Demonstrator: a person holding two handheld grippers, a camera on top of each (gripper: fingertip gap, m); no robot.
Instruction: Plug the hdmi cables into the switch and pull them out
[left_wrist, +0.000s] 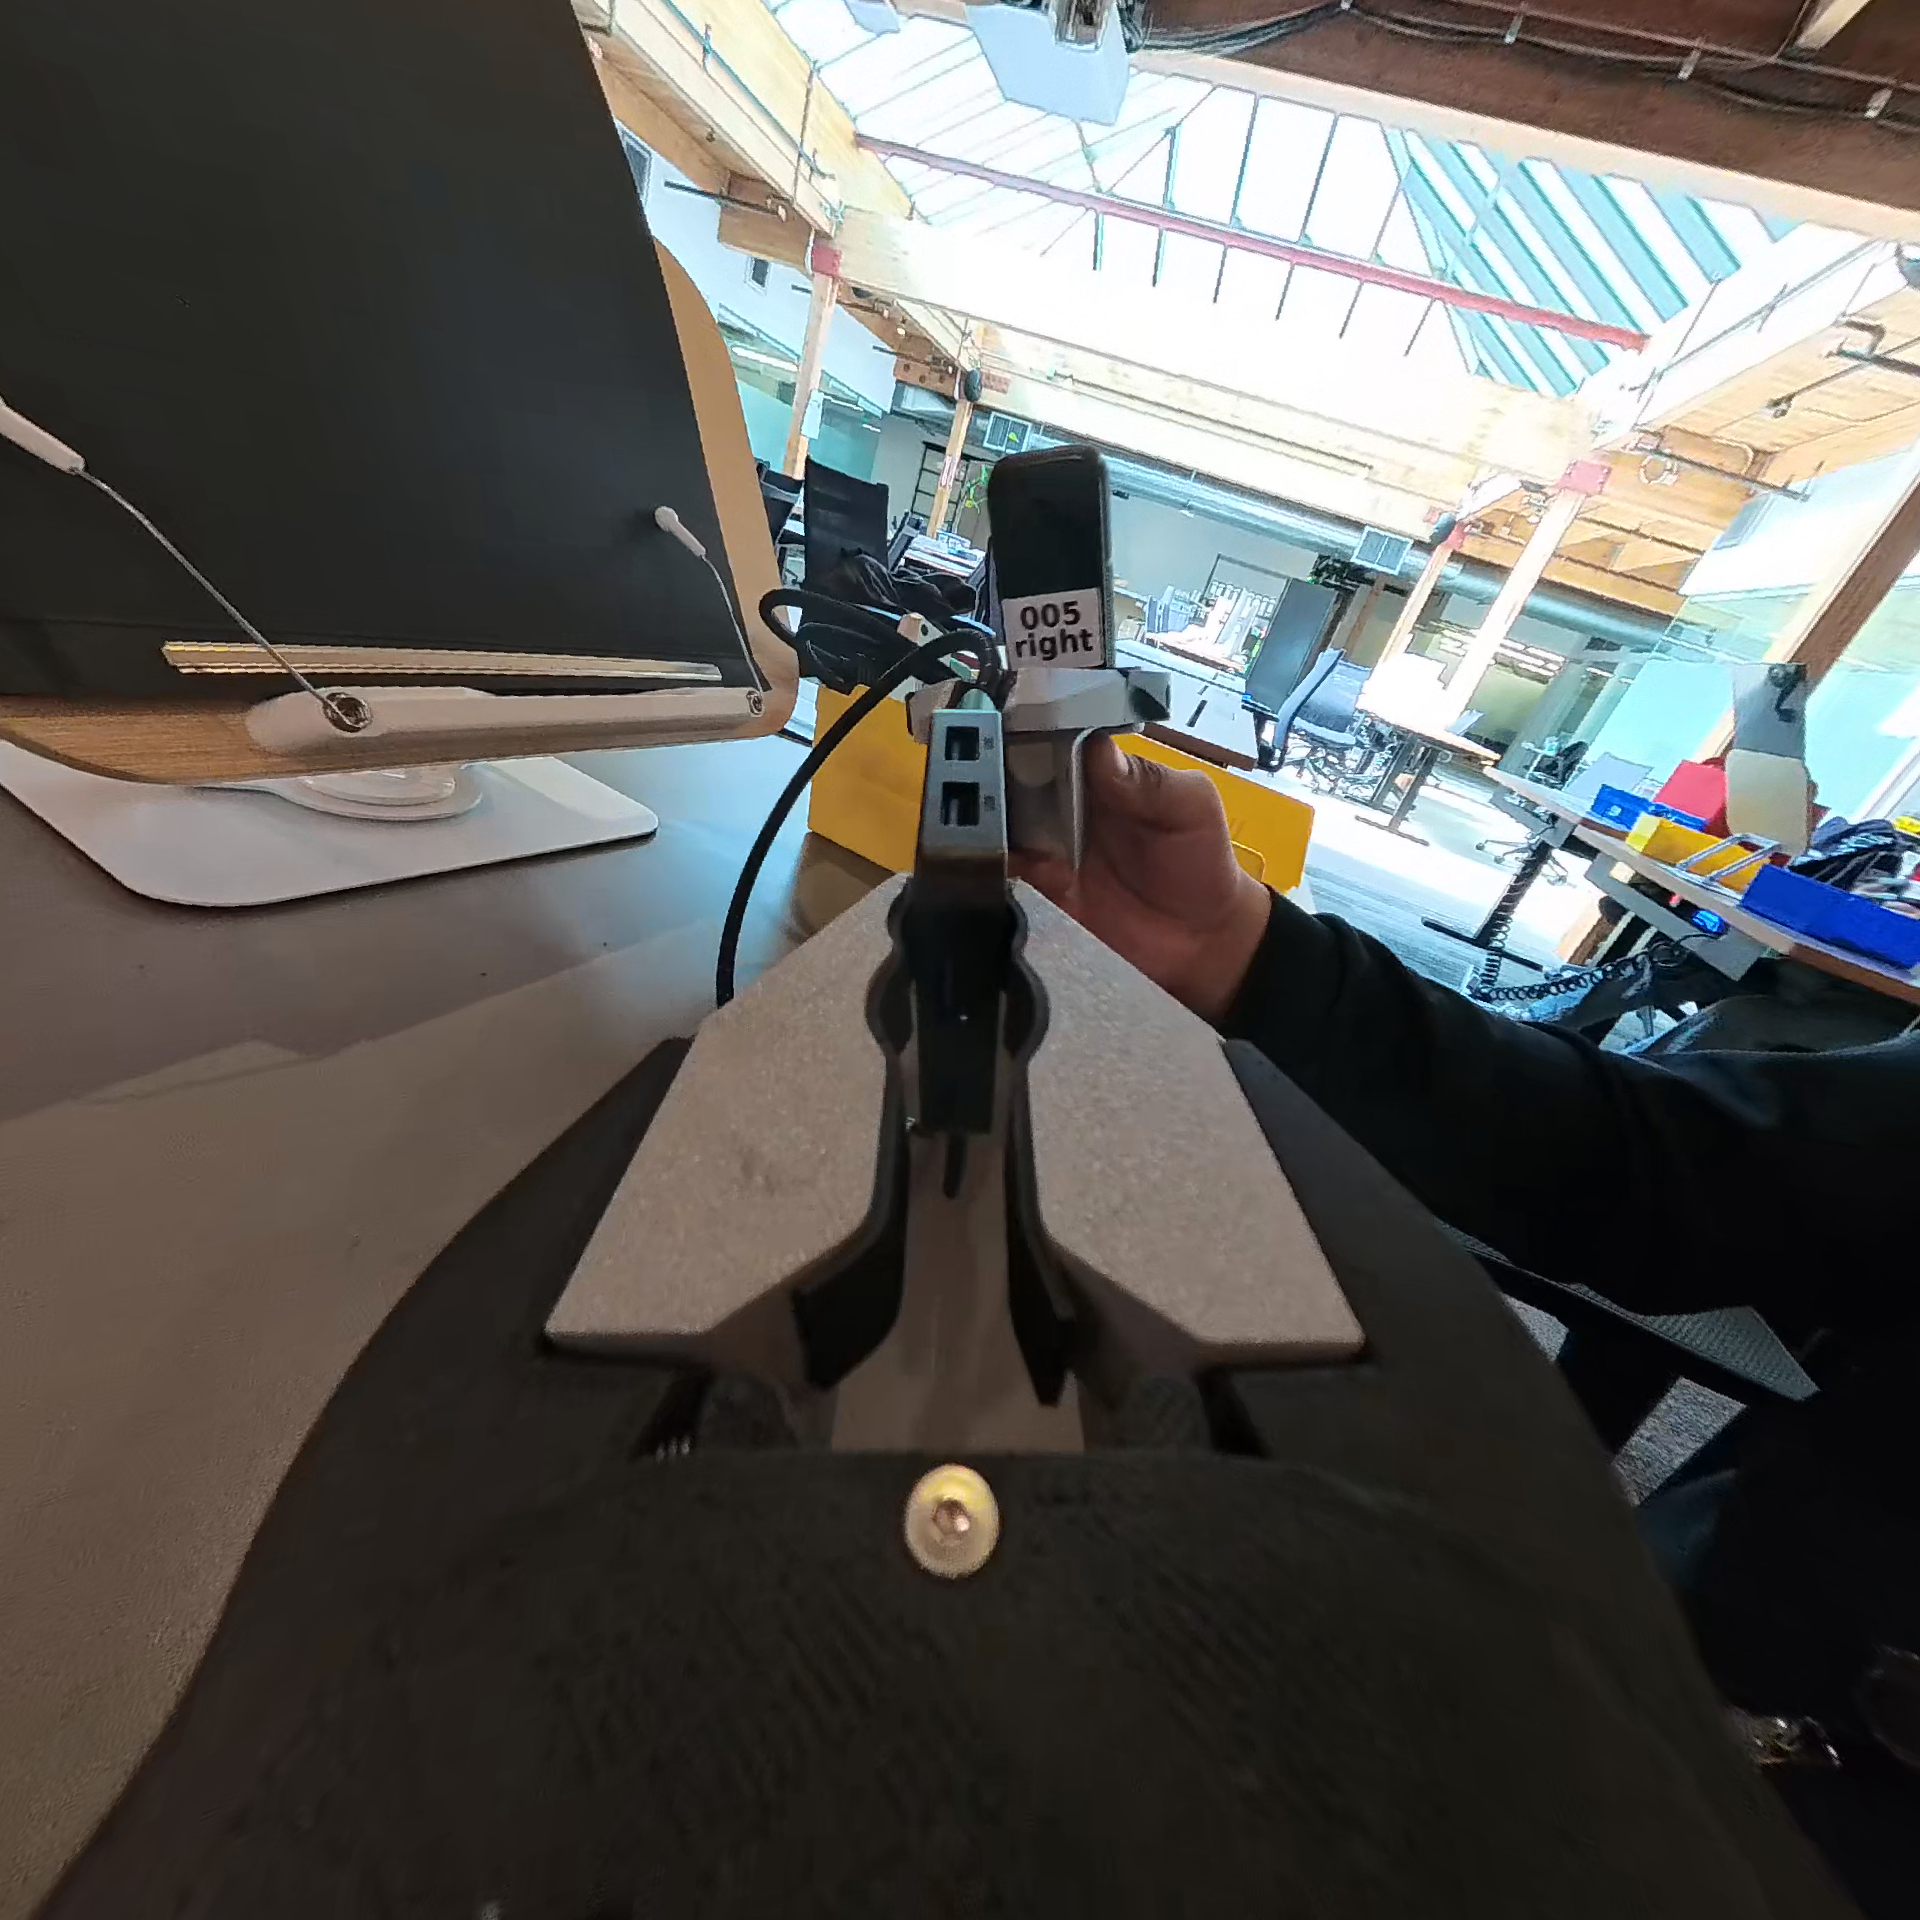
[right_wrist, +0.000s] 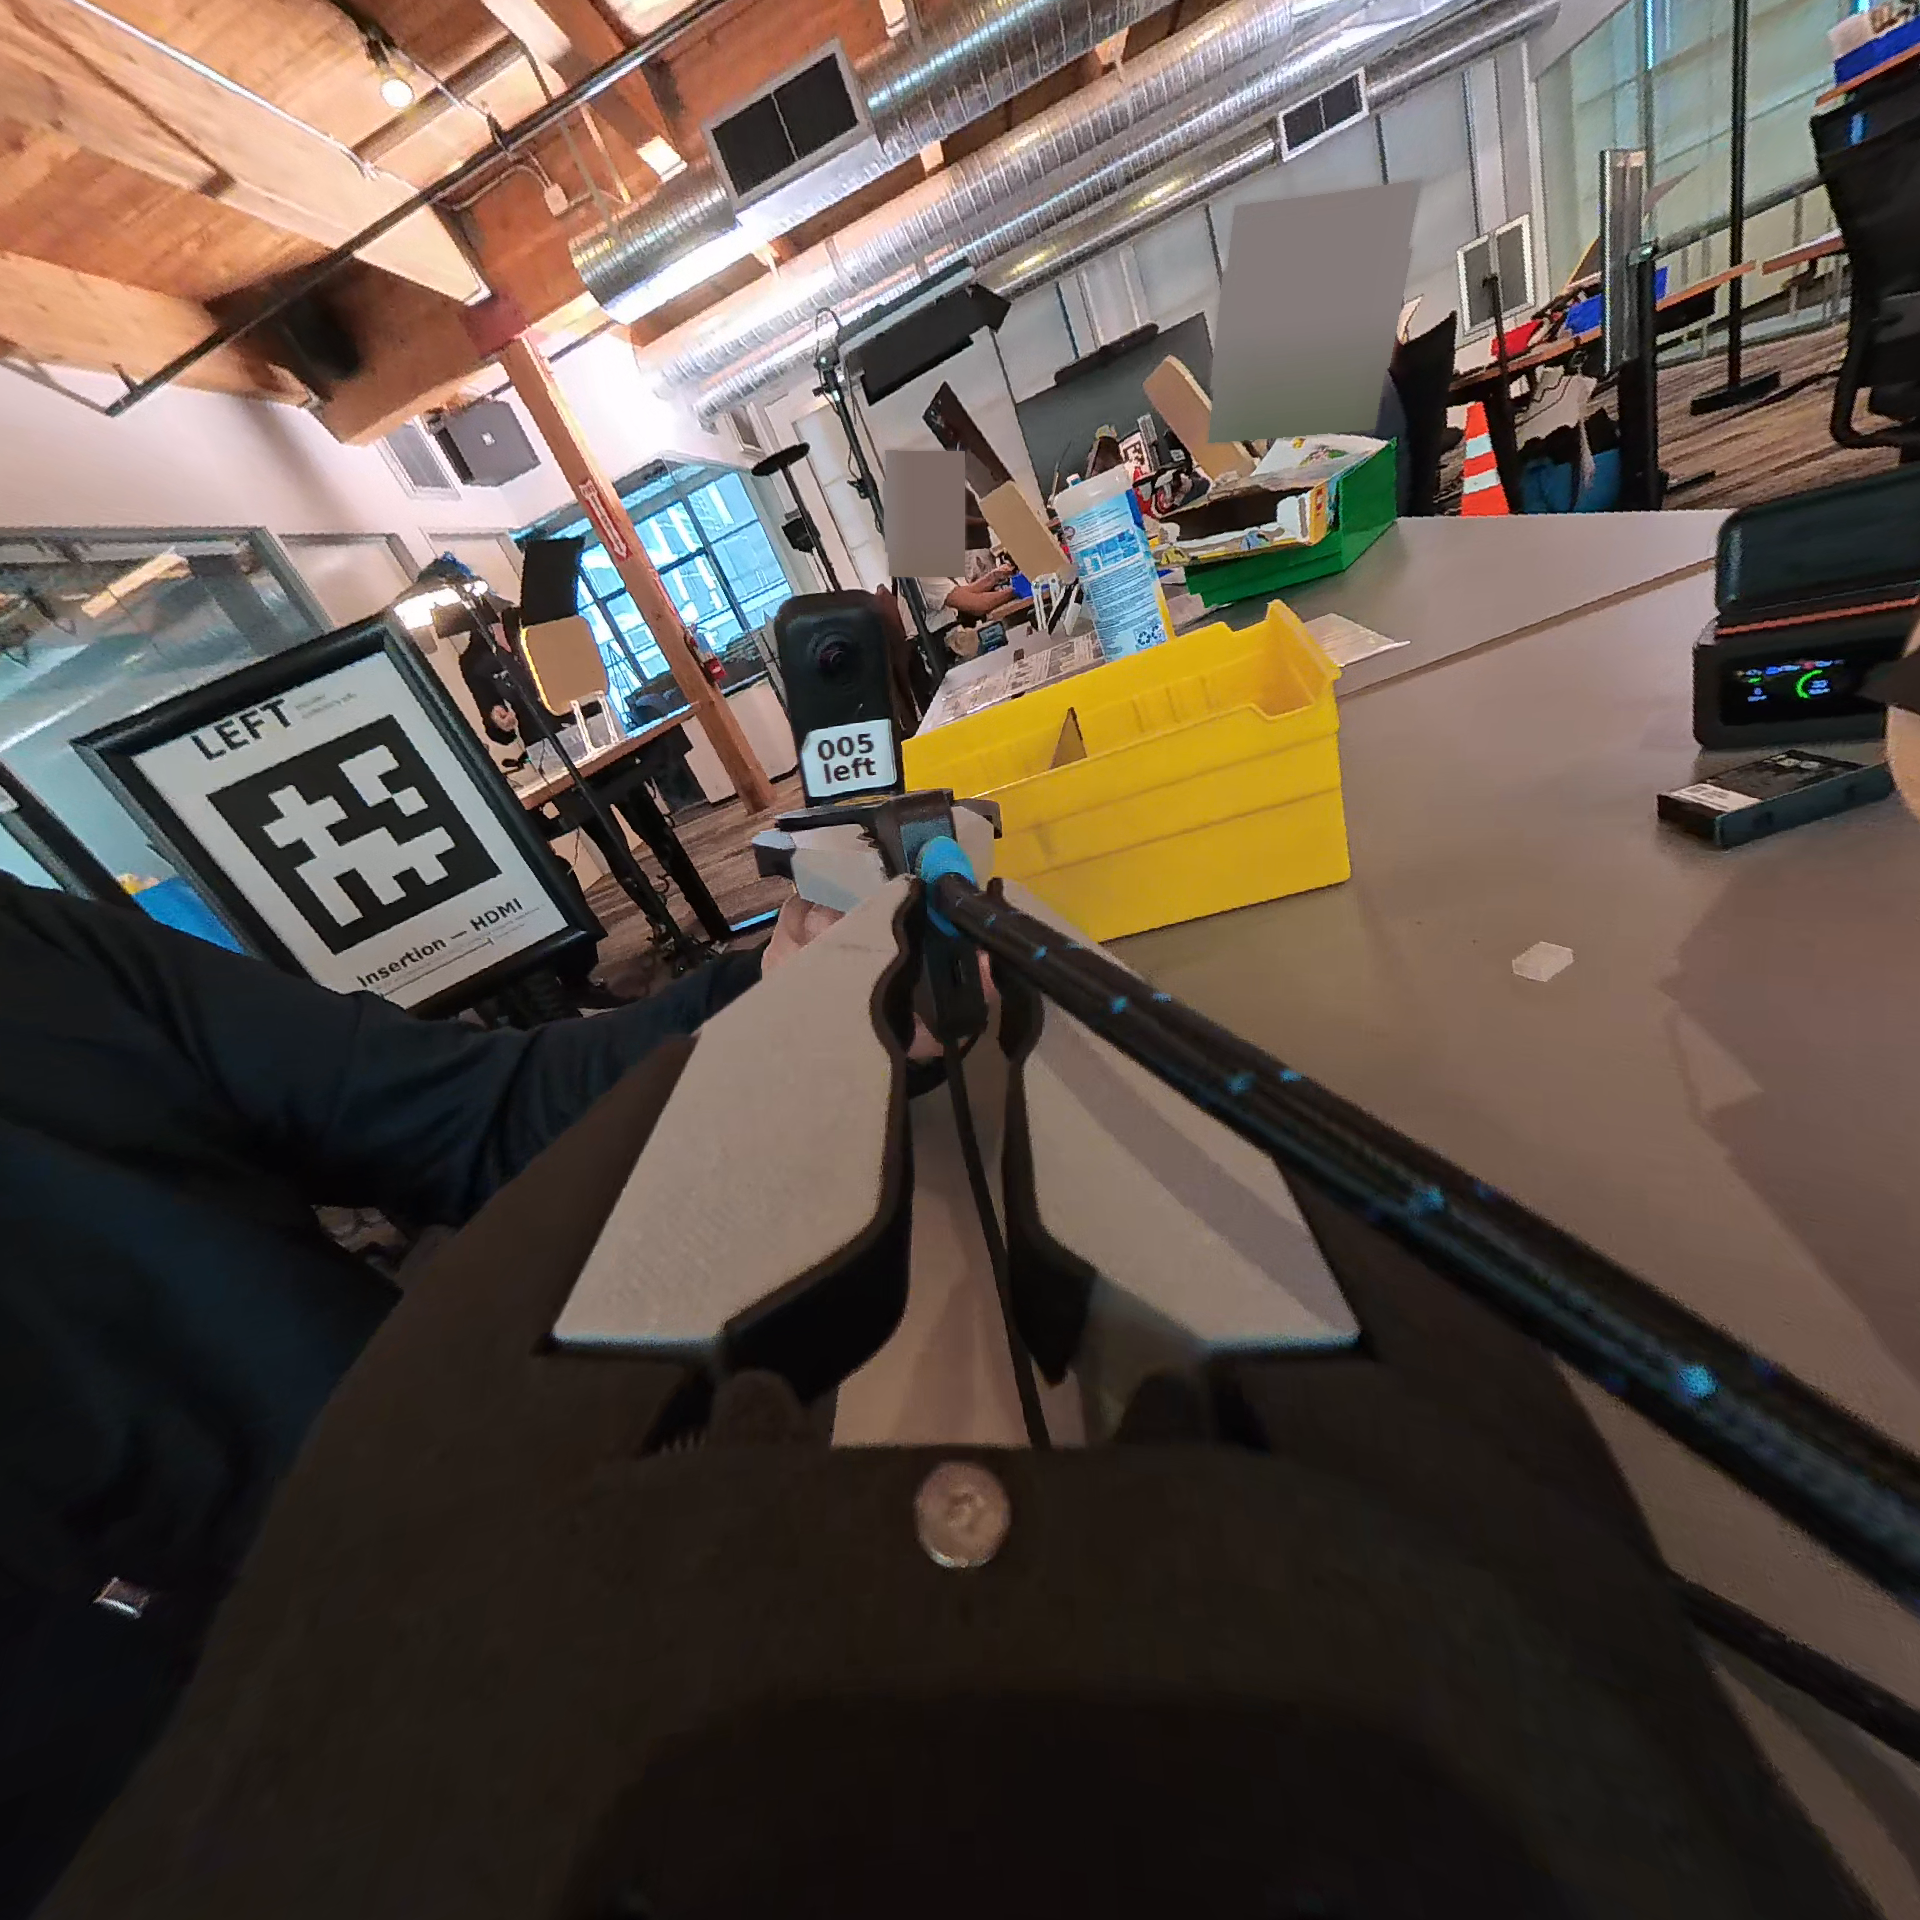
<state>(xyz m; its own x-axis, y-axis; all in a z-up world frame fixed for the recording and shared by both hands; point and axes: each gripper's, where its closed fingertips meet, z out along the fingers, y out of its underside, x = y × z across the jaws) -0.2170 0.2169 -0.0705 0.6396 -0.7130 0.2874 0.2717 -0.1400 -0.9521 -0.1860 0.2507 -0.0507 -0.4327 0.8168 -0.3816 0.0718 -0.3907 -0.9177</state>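
Right gripper (right_wrist: 951, 935), grey-fingered, clamped on black braided blue-flecked HDMI cable (right_wrist: 1351, 1174) just behind its blue strain-relief collar (right_wrist: 943, 860). Cable trails near right. Left gripper (right_wrist: 883, 826) meets plug end. Yellow plastic bin (right_wrist: 1132, 790) beyond on grey table (right_wrist: 1507, 1039).

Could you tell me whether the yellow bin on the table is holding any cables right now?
No, the yellow bin shows only a bare interior with a divider.

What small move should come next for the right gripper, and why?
Probably push the cable plug straight forward. The right gripper is shut on the plug, whose tip already meets the switch held in the left gripper; two ports on the switch look empty. Whether it is seated I cannot tell.
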